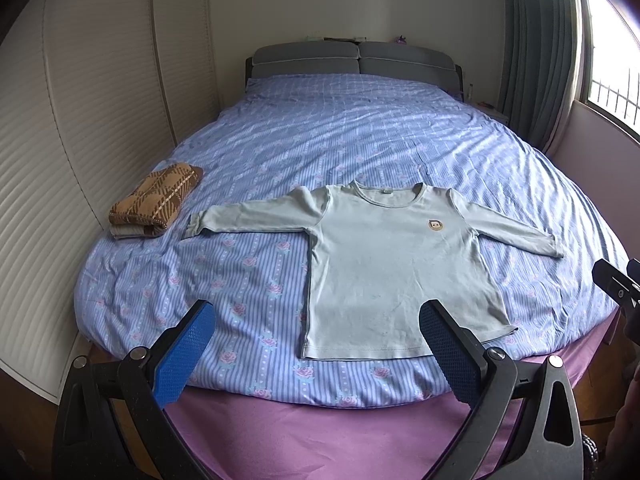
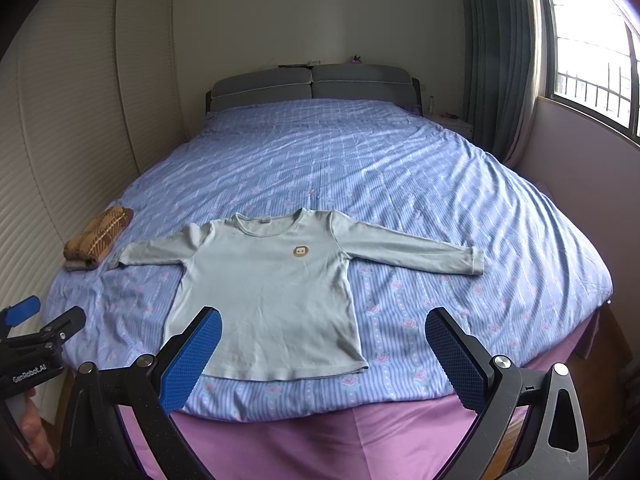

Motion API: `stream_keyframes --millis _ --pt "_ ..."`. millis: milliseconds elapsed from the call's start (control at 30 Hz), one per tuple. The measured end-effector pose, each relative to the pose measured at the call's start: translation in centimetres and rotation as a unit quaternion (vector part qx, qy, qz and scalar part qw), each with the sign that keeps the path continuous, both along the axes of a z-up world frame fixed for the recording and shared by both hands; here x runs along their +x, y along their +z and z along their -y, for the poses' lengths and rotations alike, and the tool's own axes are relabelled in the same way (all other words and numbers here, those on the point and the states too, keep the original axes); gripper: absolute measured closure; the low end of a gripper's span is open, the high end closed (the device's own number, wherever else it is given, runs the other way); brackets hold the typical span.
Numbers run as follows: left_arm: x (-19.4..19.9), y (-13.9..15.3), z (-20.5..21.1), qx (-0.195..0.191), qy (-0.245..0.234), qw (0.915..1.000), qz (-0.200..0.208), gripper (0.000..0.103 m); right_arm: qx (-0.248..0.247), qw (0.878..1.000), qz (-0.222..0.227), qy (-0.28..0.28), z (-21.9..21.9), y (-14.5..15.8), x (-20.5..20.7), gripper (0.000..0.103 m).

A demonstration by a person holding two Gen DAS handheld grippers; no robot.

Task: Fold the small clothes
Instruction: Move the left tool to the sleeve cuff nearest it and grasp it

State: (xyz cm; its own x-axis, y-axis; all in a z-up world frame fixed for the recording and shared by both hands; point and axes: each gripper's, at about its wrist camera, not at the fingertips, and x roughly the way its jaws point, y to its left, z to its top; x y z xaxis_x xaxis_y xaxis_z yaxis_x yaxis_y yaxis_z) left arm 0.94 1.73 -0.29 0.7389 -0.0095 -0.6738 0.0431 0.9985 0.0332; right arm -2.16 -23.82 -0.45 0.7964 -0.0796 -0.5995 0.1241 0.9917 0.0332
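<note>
Your left gripper [image 1: 316, 344] and right gripper [image 2: 324, 350] hang spread and empty short of the bed [image 2: 400, 184], clear for a sleeve fold. The pale green long-sleeved shirt [image 2: 264, 292] lies flat, face up, sleeves out toward 9 and 3 o'clock; the folded brown plaid garment [image 1: 158, 206] is parked at 10 o'clock, out of the way.

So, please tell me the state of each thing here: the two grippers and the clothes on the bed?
Left gripper: open, holding nothing.
Right gripper: open, holding nothing.
Green long-sleeve shirt: unfolded, flat, front up, sleeves spread.
Brown plaid garment: folded, near the bed's left edge.
Bed sheet: wrinkled.
</note>
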Motion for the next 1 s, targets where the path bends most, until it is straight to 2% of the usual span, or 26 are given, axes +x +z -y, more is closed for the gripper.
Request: stream_keyframes --millis 567,700,1000 --pt "5.7 -0.6 -4.1 0.013 0.031 0.9994 0.0 0.0 0.002 0.999 -0.01 0.033 -4.2 0.1 6.9 0.0" --pt "7.7 -1.0 -5.9 0.002 0.031 0.9995 0.002 0.0 0.005 0.999 -0.008 0.041 -5.7 0.1 9.1 0.0" --pt "14.2 -2.4 -11.5 0.014 0.06 0.998 0.014 0.0 0.023 0.997 0.009 0.068 -11.5 -0.8 15.4 0.0"
